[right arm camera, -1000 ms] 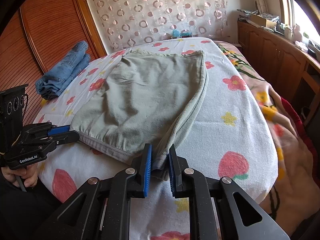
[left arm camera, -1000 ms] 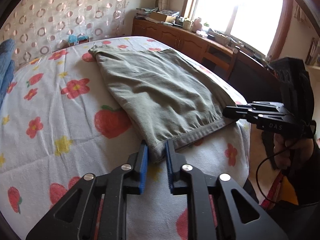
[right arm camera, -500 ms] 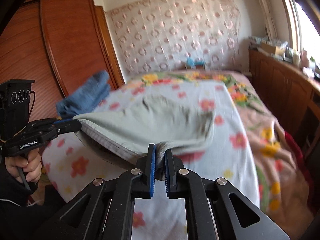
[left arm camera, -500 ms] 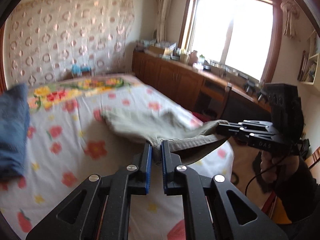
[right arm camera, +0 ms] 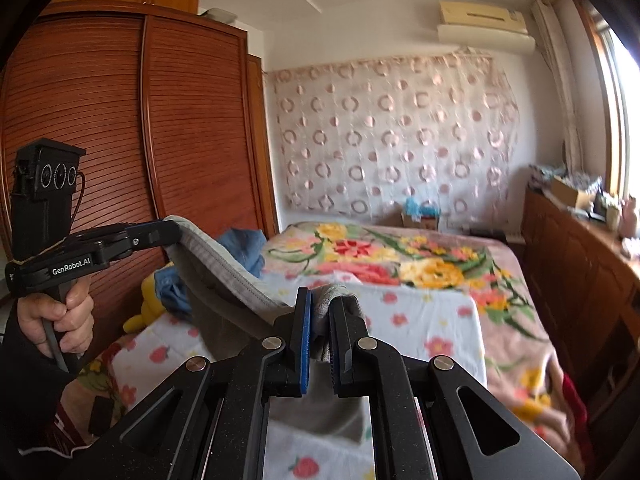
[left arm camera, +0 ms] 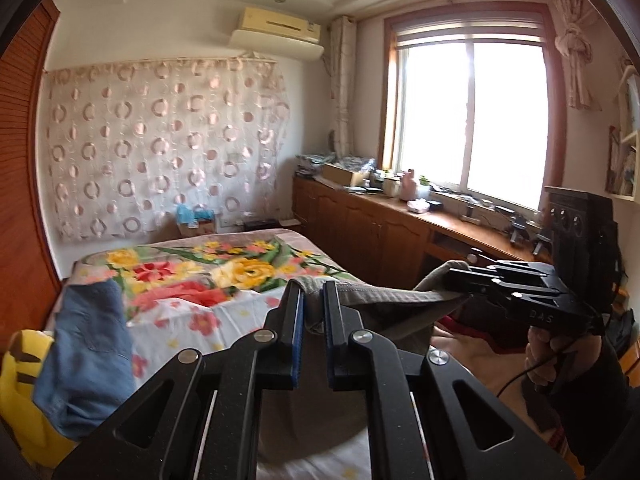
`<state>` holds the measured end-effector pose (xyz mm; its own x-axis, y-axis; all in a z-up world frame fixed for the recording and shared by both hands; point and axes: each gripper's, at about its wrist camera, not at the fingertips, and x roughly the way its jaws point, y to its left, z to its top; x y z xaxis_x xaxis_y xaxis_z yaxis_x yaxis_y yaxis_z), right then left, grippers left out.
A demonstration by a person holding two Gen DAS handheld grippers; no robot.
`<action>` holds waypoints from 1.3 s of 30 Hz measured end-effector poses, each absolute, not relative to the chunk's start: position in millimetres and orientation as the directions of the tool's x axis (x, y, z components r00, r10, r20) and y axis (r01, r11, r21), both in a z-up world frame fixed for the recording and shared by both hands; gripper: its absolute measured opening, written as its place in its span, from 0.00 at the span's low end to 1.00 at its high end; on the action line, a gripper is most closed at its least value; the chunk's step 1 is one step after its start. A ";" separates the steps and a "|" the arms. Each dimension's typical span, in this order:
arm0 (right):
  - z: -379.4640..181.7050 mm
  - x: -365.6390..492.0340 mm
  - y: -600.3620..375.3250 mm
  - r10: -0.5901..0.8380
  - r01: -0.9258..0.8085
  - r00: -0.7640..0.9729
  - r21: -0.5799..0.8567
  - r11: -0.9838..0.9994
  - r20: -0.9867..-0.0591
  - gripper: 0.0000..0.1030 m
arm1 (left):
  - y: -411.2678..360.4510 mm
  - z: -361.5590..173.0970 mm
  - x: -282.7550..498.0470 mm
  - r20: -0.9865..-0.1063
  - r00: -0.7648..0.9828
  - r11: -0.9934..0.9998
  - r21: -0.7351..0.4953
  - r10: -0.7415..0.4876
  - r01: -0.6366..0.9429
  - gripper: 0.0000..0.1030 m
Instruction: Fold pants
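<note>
The grey-green pants (left arm camera: 384, 300) hang in the air above the bed, stretched by their hem between my two grippers. My left gripper (left arm camera: 313, 300) is shut on one corner of the hem. My right gripper (right arm camera: 320, 312) is shut on the other corner; in the left wrist view it shows at the right (left arm camera: 460, 280). In the right wrist view the pants (right arm camera: 224, 272) sag from the left gripper (right arm camera: 172, 232) down to my right gripper. Most of the cloth hangs below, hidden by the gripper bodies.
The bed (right arm camera: 420, 312) with a flowered sheet lies below and ahead. Folded blue jeans (left arm camera: 88, 352) and a yellow toy (left arm camera: 24, 392) sit at its left side. A wooden wardrobe (right arm camera: 180, 140) stands left, a wooden counter (left arm camera: 400, 224) under the window at the right.
Both grippers have risen with the hem in them, lifting the pants off the bed. The views have tilted up from the sheet toward the far wall.
</note>
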<state>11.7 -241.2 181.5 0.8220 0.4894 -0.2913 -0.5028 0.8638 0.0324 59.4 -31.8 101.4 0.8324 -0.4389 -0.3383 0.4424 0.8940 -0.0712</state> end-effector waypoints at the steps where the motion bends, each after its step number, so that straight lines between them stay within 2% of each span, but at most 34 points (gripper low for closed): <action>1: 181.7 18.1 -238.0 0.490 -0.505 0.821 0.028 0.862 -0.294 0.07 | -28.6 101.4 66.0 -0.342 0.839 0.902 -0.065 -0.423 0.428 0.09; 7: 180.2 83.6 -215.9 0.468 -0.494 0.823 0.000 0.869 -0.323 0.07 | -8.5 93.8 125.4 -0.359 0.873 0.940 -0.041 -0.331 0.340 0.09; 10: 188.6 119.1 -203.8 0.432 -0.464 0.843 -0.025 0.886 -0.319 0.07 | -4.0 105.2 158.4 -0.333 0.896 0.951 -0.011 -0.295 0.309 0.09; 14: 208.4 142.8 -186.8 0.382 -0.409 0.887 -0.058 0.911 -0.260 0.07 | -7.7 121.3 171.8 -0.287 0.923 0.958 0.057 -0.255 0.282 0.09; 16: 199.6 145.2 -176.2 0.376 -0.408 0.886 -0.070 0.910 -0.271 0.07 | -5.7 110.8 173.4 -0.322 0.915 0.959 0.063 -0.242 0.275 0.09; 18: 177.8 145.1 -169.4 0.380 -0.420 0.867 -0.065 0.905 -0.322 0.07 | -0.5 80.4 172.9 -0.389 0.891 0.959 0.059 -0.233 0.276 0.09; 21: 126.0 137.3 -162.6 0.403 -0.461 0.805 -0.032 0.887 -0.435 0.07 | 6.3 29.6 162.6 -0.489 0.839 0.958 0.026 -0.238 0.286 0.09; 26: 52.0 113.4 -146.4 0.421 -0.512 0.706 0.000 0.859 -0.569 0.07 | 9.7 -55.5 130.8 -0.620 0.755 0.963 -0.007 -0.215 0.269 0.09; 30: 22.4 95.5 -138.2 0.429 -0.532 0.652 0.024 0.846 -0.625 0.07 | 6.4 -77.6 106.6 -0.636 0.740 0.965 -0.024 -0.217 0.262 0.09; 39: 21.8 98.6 -160.2 0.464 -0.536 0.632 0.082 0.840 -0.620 0.07 | 5.9 -81.0 84.1 -0.631 0.735 0.964 -0.087 -0.248 0.250 0.09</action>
